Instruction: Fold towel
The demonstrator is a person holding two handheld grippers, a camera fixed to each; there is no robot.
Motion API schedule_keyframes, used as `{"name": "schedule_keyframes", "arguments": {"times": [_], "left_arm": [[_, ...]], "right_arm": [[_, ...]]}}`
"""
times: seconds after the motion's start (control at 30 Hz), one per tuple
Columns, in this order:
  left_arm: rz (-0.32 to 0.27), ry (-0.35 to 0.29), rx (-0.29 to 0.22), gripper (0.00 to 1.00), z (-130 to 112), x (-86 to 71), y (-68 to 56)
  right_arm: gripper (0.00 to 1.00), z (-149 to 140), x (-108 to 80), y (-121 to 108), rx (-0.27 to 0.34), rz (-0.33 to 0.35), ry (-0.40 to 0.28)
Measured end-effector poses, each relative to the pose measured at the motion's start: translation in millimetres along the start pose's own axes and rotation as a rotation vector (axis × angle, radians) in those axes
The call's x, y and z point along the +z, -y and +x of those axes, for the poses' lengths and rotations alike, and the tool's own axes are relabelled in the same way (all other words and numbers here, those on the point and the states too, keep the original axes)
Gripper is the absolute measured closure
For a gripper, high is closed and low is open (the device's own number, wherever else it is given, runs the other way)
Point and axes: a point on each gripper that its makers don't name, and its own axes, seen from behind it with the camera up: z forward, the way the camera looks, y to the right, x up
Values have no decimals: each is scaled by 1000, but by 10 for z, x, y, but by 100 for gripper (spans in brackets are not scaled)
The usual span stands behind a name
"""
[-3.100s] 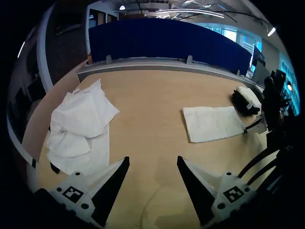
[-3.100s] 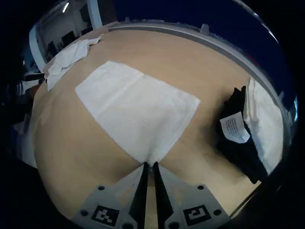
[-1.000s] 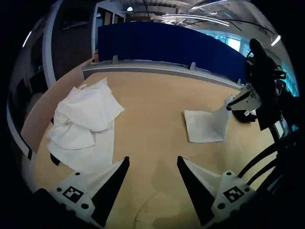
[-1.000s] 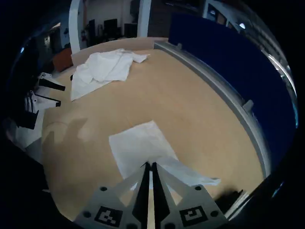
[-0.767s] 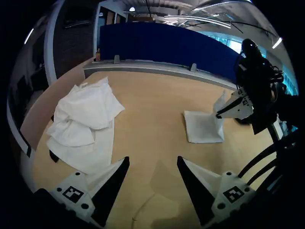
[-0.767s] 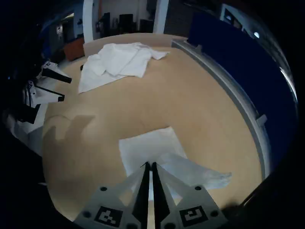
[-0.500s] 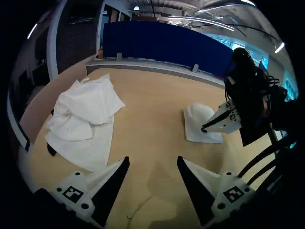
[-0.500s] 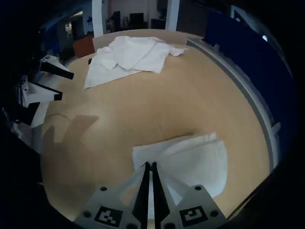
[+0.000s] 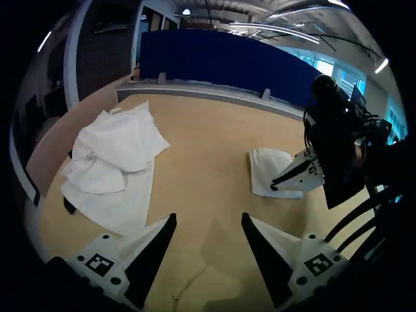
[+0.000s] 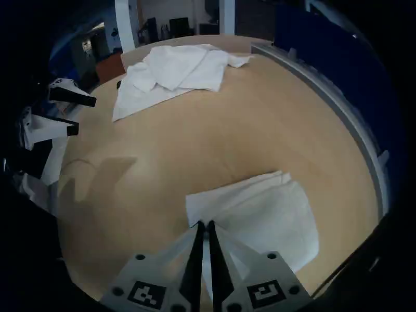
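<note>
1 folded towel (image 10: 265, 213) flat on wooden table (image 9: 208, 130), well apart from 1 heap of white cloth (image 9: 112, 156); right gripper (image 10: 204, 224) pinching its near corner, left gripper (image 9: 208, 216) spread wide, holding nothing.

1. The pale wooden table (image 9: 208, 135) has a smooth, laminate-like top with a faint sheen.
2. On the table, the small folded white cloth towel (image 10: 265, 218) looks soft, matt and finely textured.
3. Also on the table, the crumpled heap of white cloth (image 9: 117, 151) is matt and creased.
4. Along the table's far edge, the dark blue partition panel (image 9: 223, 57) looks matt and fabric-like.
5. Over the table, the left gripper (image 9: 208, 216) and the right gripper (image 10: 205, 224) have white matt plastic bodies and black matt inner finger faces.
</note>
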Motion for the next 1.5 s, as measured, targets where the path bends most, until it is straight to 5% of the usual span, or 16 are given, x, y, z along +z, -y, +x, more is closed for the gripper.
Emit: {"name": "schedule_keyframes", "arguments": {"times": [0.23,0.5,0.9,1.5], "left_arm": [[3,3,6,7,-17,15,2],[9,1,0,7,-10,2,24],[15,-4,4,7,31,-26,30],[34,-7,3,7,10,-91,116]], "right_arm": [[53,30,-82,45,-1,3,-35],[1,-2,-272,-31,26,-39,-72],[0,-192,-491,-170,149,-126,-101],[0,-689,-552,-181,402,-280,-68]]}}
